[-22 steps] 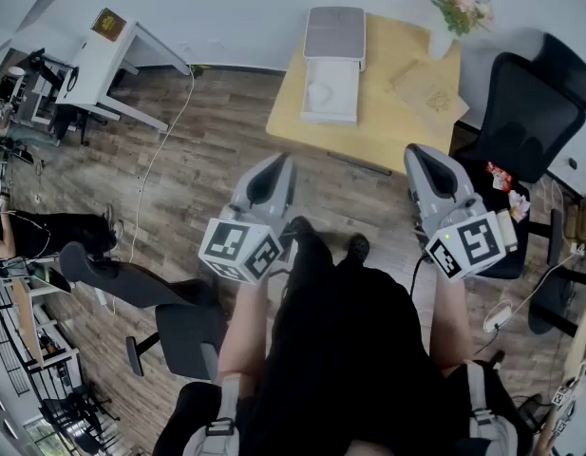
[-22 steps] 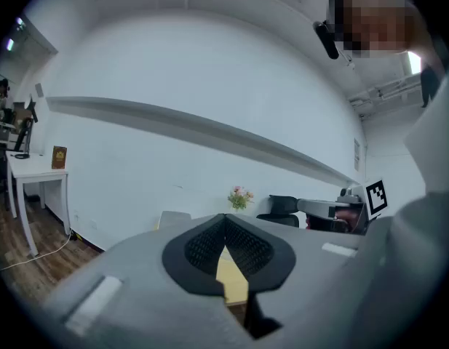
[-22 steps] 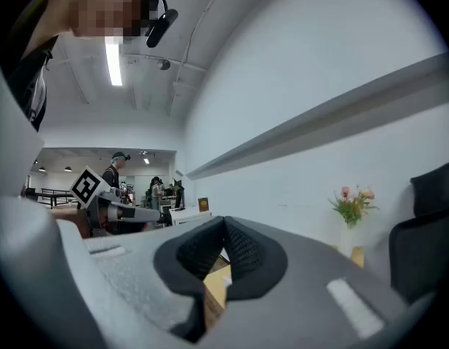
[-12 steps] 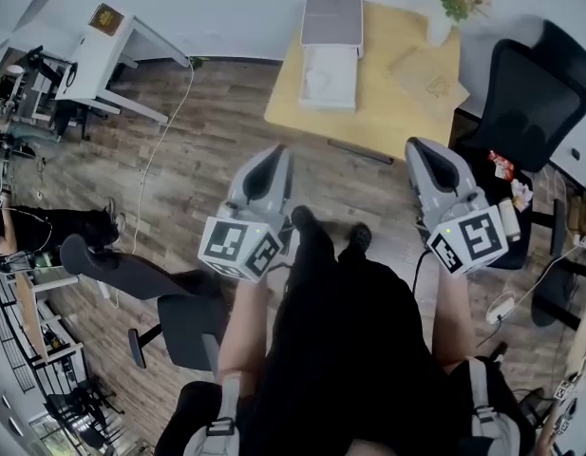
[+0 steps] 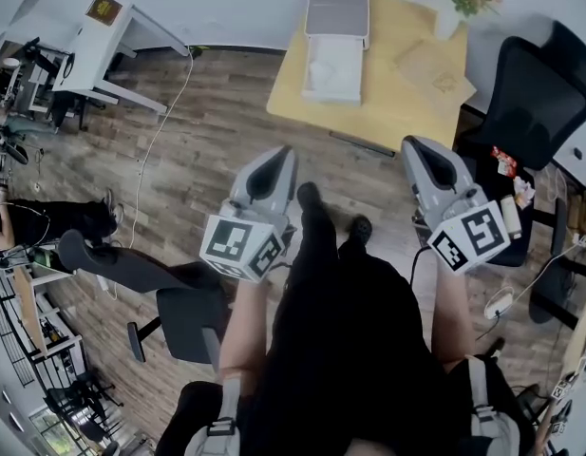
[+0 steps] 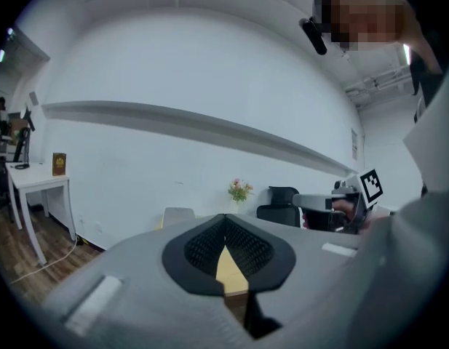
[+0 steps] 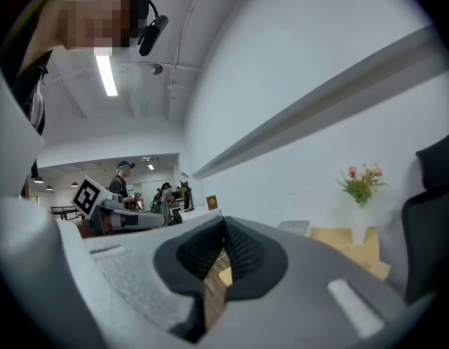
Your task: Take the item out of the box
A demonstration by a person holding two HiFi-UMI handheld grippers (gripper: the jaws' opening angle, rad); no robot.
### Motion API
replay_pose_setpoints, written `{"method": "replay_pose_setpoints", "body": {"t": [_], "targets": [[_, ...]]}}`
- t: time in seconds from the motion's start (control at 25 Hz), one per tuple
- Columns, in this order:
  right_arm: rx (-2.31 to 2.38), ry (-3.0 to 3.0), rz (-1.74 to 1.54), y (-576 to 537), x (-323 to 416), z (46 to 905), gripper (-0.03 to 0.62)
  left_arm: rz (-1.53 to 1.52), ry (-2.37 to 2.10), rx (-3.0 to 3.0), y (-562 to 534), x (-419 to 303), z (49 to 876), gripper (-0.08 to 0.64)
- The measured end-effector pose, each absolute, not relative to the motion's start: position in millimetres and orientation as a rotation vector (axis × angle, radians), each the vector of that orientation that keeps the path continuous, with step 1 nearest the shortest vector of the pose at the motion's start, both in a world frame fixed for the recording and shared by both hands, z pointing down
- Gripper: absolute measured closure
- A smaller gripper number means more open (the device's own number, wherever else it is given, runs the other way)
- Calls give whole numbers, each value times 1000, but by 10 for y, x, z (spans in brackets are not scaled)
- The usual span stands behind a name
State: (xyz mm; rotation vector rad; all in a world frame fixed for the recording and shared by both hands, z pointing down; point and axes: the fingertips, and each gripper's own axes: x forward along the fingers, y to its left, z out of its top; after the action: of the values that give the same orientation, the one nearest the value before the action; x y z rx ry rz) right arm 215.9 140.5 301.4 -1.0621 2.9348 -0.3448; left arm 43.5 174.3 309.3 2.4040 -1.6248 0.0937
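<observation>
The task has hardly begun, judging by how things lie: the box [image 5: 333, 44] sits on the yellow desk [image 5: 387, 103] well ahead of the person, who stands on the wooden floor [image 5: 198, 150] with both tools held at waist height, far from it. The left tongs [image 5: 278, 155] are closed with the pads meeting and nothing between them, and the right tongs [image 5: 413, 145] are likewise shut and empty. The box lies open, its grey lid folded back toward the wall and its white tray toward the person, so its long axis runs away from the person, roughly in line with the way both tongs point. The item [image 5: 321, 65] shows only as a pale shape in the tray, too small to tell its form or heading. Everything remains to be done: reaching the desk, opening a pair of tongs, gripping the item and lifting it clear.
</observation>
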Motion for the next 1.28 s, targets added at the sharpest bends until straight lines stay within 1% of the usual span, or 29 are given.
{"method": "replay_pose_setpoints", "body": {"t": [0.24,0.76,1.04,1.28], "targets": [[-1099,2946,-337,1198,1942,2997,589,127,-1599,2432,1524,260,3135,549],[-1208,3045,-273,519,1180,3082,589,79,-1476,2480,683,-444,3073,551],[-1213,3118,-389,199,727,3369,589,84,-1425,2489,313,-807,3194,551],[-1293,3134,-462,3,447,3625,589,153,-1347,2494,91,-1030,3392,551]]}}
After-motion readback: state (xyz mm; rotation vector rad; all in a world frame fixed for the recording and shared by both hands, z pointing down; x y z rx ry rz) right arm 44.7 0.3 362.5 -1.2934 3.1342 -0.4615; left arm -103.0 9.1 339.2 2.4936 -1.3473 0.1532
